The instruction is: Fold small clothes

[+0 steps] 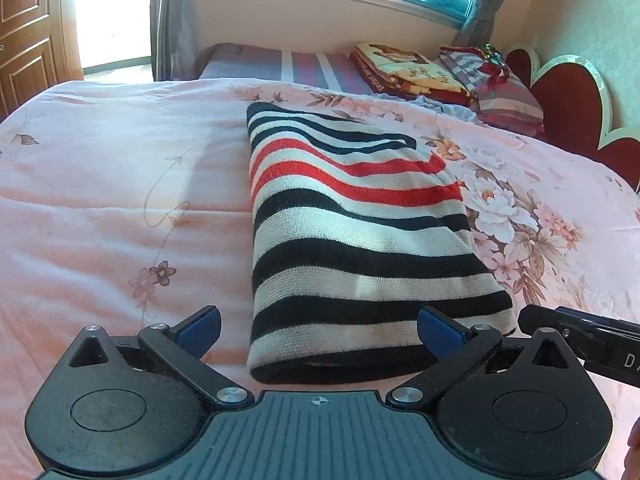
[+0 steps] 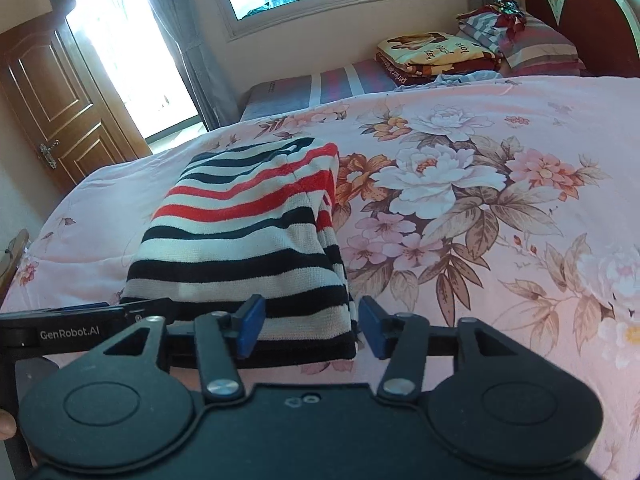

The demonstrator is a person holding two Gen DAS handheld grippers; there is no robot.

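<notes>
The sweater (image 1: 352, 232), a striped knit in black, cream and red, is lying folded into a long narrow block on the pink floral quilt (image 1: 120, 200), near the middle of the bed, its near end pointing at both grippers.

The left gripper (image 1: 318, 330) is angling down toward that near end with its jaws spread as wide as they go; the blue pads (image 1: 204, 324) are standing clear of the cloth on either side and holding nothing. The right gripper (image 2: 310, 328) is tilting down beside it, jaws about half open, straddling the sweater's near right corner. Its left pad (image 2: 250, 330) is sitting in front of the knit and the other is over the quilt just past the edge; neither is pinching the fabric, as far as I can see. The two tools are sitting close together, each one's tip showing at the side of the other's view.

Nothing here is serving as a container.

The sweater's left edge is running straight; its right side is showing stacked layers. Open quilt is stretching wide on both sides. Folded blankets (image 2: 436, 54) and pillows (image 2: 540, 48) are piled well away by the red headboard (image 2: 592, 20).
</notes>
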